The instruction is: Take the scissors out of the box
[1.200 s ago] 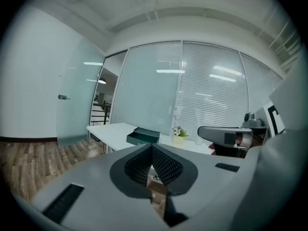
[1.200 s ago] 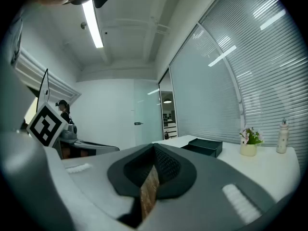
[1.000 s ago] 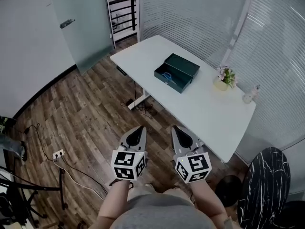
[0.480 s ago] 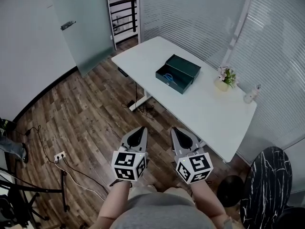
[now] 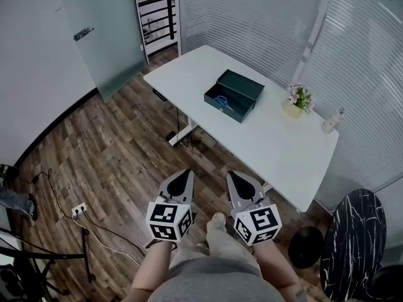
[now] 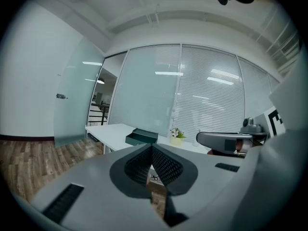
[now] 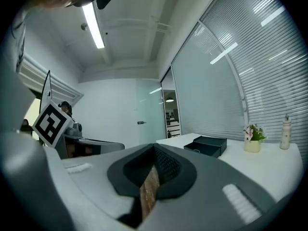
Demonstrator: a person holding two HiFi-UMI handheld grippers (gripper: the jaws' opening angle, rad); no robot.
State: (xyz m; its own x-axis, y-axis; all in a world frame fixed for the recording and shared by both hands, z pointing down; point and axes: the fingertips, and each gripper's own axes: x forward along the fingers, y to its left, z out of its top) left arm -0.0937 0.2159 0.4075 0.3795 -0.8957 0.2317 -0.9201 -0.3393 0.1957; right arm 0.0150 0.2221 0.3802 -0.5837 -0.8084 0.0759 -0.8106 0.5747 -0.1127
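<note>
A dark green box (image 5: pixel 233 94) lies open on the white table (image 5: pixel 271 150), well ahead of me. Scissors with blue handles (image 5: pixel 220 101) rest inside it. My left gripper (image 5: pixel 186 173) and right gripper (image 5: pixel 232 173) hang side by side over the wooden floor, short of the table's near edge, both pointing towards it. Each is shut with nothing between its jaws. The left gripper view shows its own gripper (image 6: pixel 152 148) closed to a point, with the box (image 6: pixel 142 137) far off. In the right gripper view, the right gripper (image 7: pixel 155 148) is likewise closed and the box (image 7: pixel 208 145) is distant.
A small flower pot (image 5: pixel 296 102) and a white bottle (image 5: pixel 332 123) stand at the table's right end. A black marbled round seat (image 5: pixel 349 244) is at the lower right. Cables and a socket (image 5: pixel 77 204) lie on the floor at left. Glass walls with blinds stand behind the table.
The person's foot has stepped forward and now shows between the two grippers. The grippers keep their places and stay shut; the view has shifted slightly.
</note>
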